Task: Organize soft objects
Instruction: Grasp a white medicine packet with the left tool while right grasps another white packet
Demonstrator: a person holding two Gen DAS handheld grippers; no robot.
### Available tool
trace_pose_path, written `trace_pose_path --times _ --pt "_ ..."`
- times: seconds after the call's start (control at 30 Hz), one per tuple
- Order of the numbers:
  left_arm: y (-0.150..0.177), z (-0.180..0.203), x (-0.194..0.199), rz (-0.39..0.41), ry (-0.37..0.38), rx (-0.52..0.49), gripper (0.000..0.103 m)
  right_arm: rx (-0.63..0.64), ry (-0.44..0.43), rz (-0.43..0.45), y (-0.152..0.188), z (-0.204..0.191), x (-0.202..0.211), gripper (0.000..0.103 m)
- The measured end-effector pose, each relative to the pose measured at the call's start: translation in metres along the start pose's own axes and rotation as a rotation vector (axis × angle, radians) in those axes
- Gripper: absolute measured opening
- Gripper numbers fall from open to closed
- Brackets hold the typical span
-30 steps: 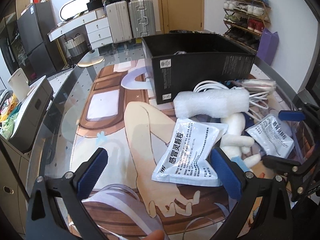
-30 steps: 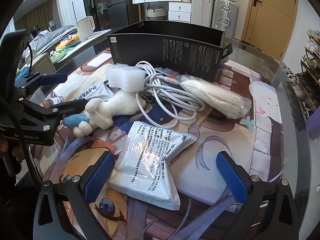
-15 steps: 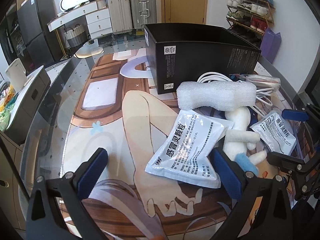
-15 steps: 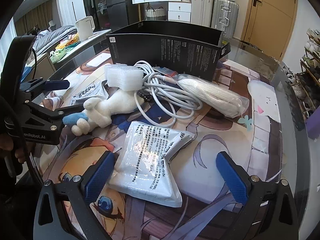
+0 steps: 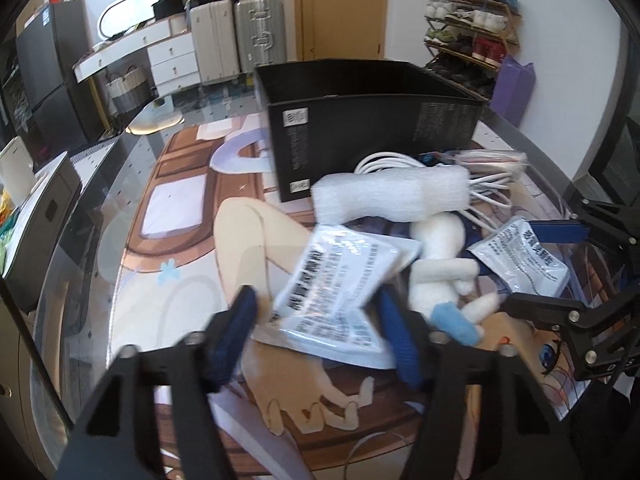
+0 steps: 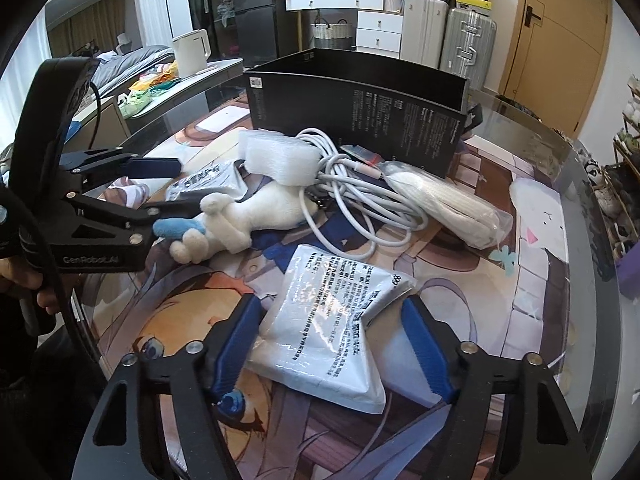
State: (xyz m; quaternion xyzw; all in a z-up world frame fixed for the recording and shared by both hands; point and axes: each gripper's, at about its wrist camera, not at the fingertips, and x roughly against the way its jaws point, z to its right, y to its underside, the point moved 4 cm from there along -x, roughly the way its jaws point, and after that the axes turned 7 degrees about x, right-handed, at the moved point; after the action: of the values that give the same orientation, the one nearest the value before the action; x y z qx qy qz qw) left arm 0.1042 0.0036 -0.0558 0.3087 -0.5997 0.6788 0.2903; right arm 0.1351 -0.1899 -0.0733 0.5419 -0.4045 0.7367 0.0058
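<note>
My left gripper (image 5: pixel 316 316) has closed its blue pads on a white medicine pouch (image 5: pixel 336 280), whose near part is lifted and blurred. My right gripper (image 6: pixel 332 340) has closed in around a second white pouch (image 6: pixel 328 328); its pads touch the pouch's sides. A white plush toy (image 6: pixel 248 216) with a blue tip, a white foam roll (image 5: pixel 388 196), a coiled white cable (image 6: pixel 360 192) and a bagged white bundle (image 6: pixel 448 204) lie between the pouches and the open black box (image 5: pixel 372 116). The left gripper also shows in the right wrist view (image 6: pixel 156 184).
A glass table (image 6: pixel 560 208) over an anime-print mat holds everything. The black box also shows at the back in the right wrist view (image 6: pixel 360 112). Suitcases (image 5: pixel 256 32), white drawers and a shoe rack (image 5: pixel 468 40) stand beyond the table.
Both grippers went from wide open to closed in on their pouches. The left gripper's pouch has bunched up and risen at its near end.
</note>
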Motion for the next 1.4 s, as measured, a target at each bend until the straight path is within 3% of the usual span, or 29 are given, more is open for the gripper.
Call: trace_pose_path --times 0.43,0.57,0.8,0.87,0.93,0.97,1.1,1.33,1.37,1.4 --pt "-0.001 0.004 0.007 0.015 0.02 0.001 0.049 -0.009 -0.002 -0.005 -0.001 -0.002 0.002 0.066" --pt "-0.003 0.005 0.011 0.02 0.03 0.001 0.033 -0.001 -0.003 -0.004 -0.001 -0.003 0.003 0.058" --pt "-0.003 0.002 0.009 0.011 0.019 0.006 0.031 0.023 -0.005 -0.01 0.001 -0.003 0.005 0.053" --pt "-0.004 -0.001 0.009 0.012 0.007 0.014 0.033 0.021 -0.008 -0.01 0.002 -0.002 0.005 0.053" --pt "-0.005 -0.005 0.007 0.007 -0.009 0.02 0.045 0.022 -0.007 -0.01 0.002 -0.001 0.005 0.053" --pt "-0.005 -0.007 0.007 0.008 -0.019 0.022 0.061 0.023 -0.006 -0.01 0.003 -0.001 0.005 0.053" --pt "-0.008 -0.013 0.002 -0.006 -0.048 0.047 0.078 0.022 -0.009 -0.009 0.003 0.0 0.005 0.053" --pt "-0.009 -0.014 -0.009 -0.018 -0.035 0.075 0.078 0.022 -0.011 -0.009 0.003 0.0 0.005 0.053" --pt "-0.009 -0.013 -0.009 -0.018 -0.031 0.07 0.073 0.022 -0.012 -0.008 0.004 0.0 0.005 0.053" --pt "-0.009 -0.012 -0.009 -0.014 -0.035 0.061 0.061 0.023 -0.012 -0.008 0.004 -0.001 0.005 0.053"
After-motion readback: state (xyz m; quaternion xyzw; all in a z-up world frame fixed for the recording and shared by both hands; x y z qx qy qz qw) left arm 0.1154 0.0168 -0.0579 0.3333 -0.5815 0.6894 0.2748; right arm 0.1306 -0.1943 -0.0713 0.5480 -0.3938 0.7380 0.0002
